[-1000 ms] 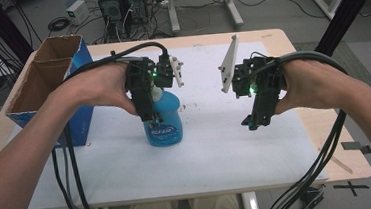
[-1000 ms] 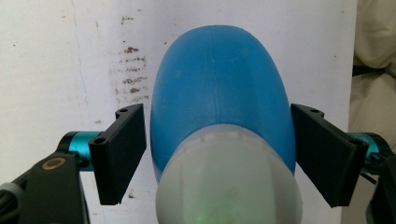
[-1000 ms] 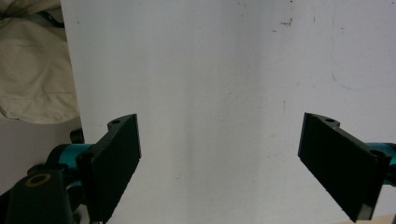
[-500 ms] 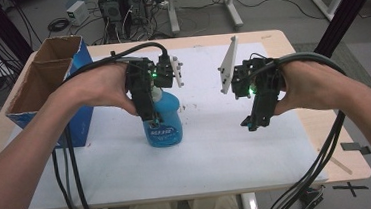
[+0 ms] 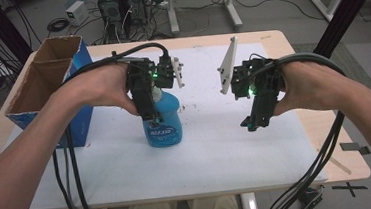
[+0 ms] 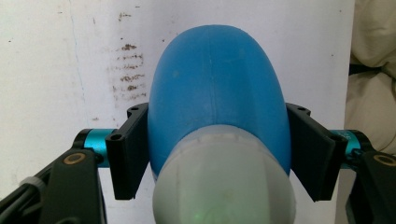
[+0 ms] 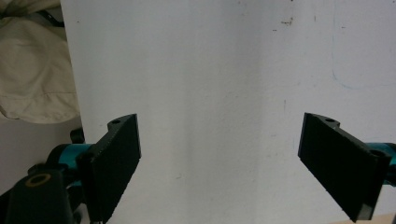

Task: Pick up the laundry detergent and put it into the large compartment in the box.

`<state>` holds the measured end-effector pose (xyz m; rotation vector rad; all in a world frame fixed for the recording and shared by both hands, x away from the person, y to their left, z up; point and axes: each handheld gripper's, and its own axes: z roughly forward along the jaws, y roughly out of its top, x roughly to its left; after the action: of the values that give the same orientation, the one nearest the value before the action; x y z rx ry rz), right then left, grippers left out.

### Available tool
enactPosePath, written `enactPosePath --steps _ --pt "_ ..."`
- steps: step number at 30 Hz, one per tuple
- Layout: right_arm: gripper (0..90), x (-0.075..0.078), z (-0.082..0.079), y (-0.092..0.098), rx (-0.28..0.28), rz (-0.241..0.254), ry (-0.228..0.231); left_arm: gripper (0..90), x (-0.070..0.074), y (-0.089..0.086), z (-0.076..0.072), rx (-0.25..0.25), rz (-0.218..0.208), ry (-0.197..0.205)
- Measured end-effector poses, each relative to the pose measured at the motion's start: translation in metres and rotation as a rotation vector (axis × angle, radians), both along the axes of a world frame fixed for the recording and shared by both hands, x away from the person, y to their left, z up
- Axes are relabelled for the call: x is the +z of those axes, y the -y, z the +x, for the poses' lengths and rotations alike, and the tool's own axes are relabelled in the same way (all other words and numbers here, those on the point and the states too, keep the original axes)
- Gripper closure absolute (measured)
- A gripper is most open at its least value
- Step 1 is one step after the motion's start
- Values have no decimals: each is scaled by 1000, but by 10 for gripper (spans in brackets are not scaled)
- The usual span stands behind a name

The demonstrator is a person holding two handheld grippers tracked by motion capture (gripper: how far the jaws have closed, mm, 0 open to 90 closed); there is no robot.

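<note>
- A cardboard box (image 5: 46,80) sits at the table's (image 5: 217,157) left edge.
- My left claw (image 5: 155,121) has just been closing on the blue bottle (image 5: 165,123), which stands upright left of centre; the pads seem to press its sides.
- My right claw (image 5: 252,125) hangs wide open over bare table, nothing between its jaws.

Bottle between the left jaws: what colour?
Blue bottle with a whitish cap end; left gripper view shows it best.
</note>
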<state>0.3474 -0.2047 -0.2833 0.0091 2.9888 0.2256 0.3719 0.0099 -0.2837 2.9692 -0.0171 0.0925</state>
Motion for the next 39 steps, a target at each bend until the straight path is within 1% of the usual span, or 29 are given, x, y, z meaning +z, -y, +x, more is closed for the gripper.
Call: enactPosePath --steps 1,3,4,8,10,13,19,23,36,39 --pt "123 0 0 0 -2 0 1 325 0 0 0 -2 -1 6" --pt "123 0 0 1 0 0 0 325 1 0 0 3 -3 0" --pt "123 0 0 1 -2 -1 -1 325 1 1 0 -1 5 0" --pt "123 0 0 1 -2 0 -1 325 0 1 0 1 8 8" --pt "123 0 0 2 -3 0 -1 327 0 1 0 3 10 4" --pt "123 0 -1 1 -4 1 3 347 0 1 -1 -2 13 4" --pt "123 0 -1 2 -5 0 3 349 0 2 0 0 14 3" --pt "123 1 -1 2 -5 0 4 369 0 2 1 0 12 4" --pt "123 1 -1 2 -3 3 4 380 1 3 2 25 22 2" --pt "123 1 -1 3 -4 2 5 381 2 3 4 36 32 -7"
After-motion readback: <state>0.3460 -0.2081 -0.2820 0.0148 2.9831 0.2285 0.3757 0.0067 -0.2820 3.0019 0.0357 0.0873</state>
